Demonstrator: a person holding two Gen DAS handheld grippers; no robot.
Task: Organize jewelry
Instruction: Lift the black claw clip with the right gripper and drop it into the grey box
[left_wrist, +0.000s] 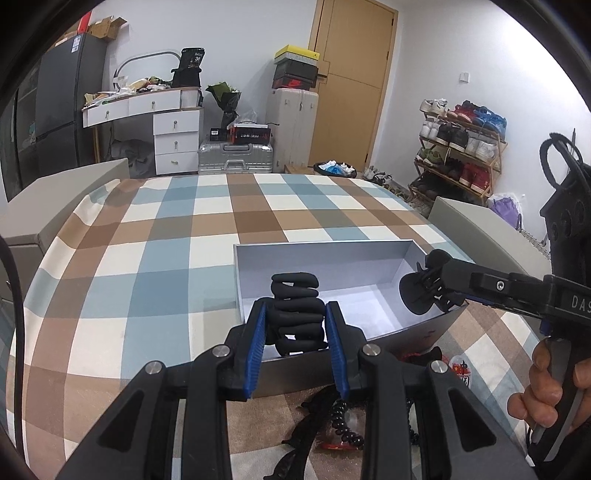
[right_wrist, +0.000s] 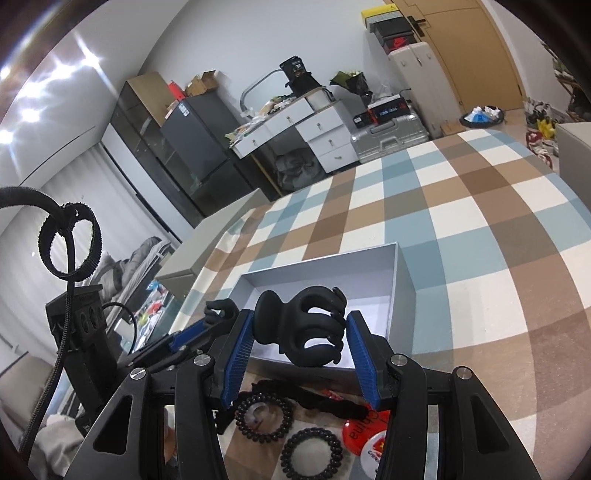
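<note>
Box (left_wrist: 325, 254) empty. Left gripper (left_wrist: 295, 328) and right gripper (right_wrist: 300, 339) fingers each clamp a claw clip above it; coil ties (right_wrist: 264, 417) remain at six o'clock.

The gray box (left_wrist: 321, 254) sat open-topped with nothing lying on its pale floor, so the way in from above was wide open, though both held clips, the ridged clip (left_wrist: 297, 314) over its near wall and the claw clip (left_wrist: 424, 291) over its right end, hung in that airspace. Beyond the box and off to its left, the checked tablecloth (left_wrist: 147, 258) was bare, loads of room to sweep through. The tight spot was just in front of the box's near wall, where coil hair ties (right_wrist: 264, 417), a black band (right_wrist: 332, 404) and red badges (right_wrist: 364, 434) crowded the cloth.
</note>
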